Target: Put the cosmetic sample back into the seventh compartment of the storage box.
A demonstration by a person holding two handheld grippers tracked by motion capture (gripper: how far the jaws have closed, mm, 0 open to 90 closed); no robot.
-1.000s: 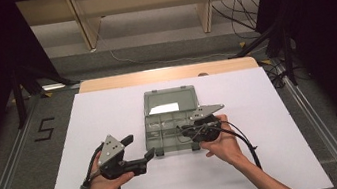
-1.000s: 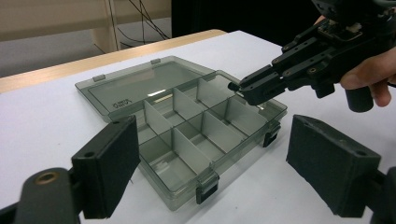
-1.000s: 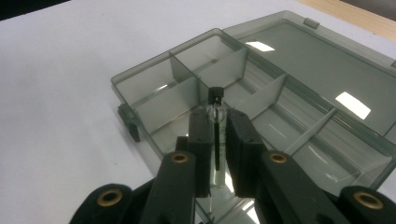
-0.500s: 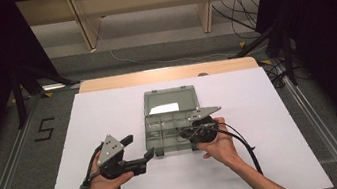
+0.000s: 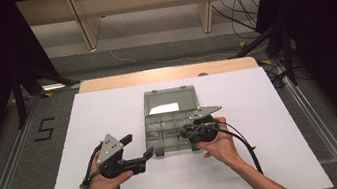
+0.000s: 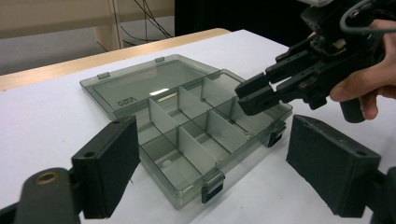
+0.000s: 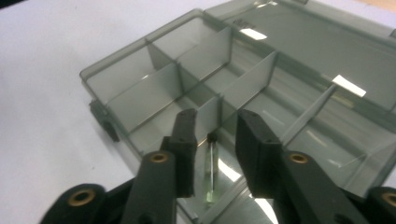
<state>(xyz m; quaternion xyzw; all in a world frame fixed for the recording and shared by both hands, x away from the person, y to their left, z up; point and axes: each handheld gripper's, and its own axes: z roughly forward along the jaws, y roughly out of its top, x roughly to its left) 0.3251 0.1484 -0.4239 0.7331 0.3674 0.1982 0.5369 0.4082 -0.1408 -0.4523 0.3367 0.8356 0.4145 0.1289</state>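
A smoky clear compartment box lies open in the middle of the white table, its lid flat behind it. My right gripper hangs over the box's near right compartments. Its jaws have just been opening and now stand apart. A small green-handled screwdriver lies in the compartment below and between them, touched by neither pad. My left gripper rests left of the box's front corner, wide open and holding nothing. It faces the box and the right gripper.
The box's other compartments look bare, and a white label shines on the lid. Black latches stick out from the box's front wall. White table spreads on both sides. A wooden strip runs along the far edge.
The right gripper has crept slightly left and nearer over the box. The left gripper has stayed put.
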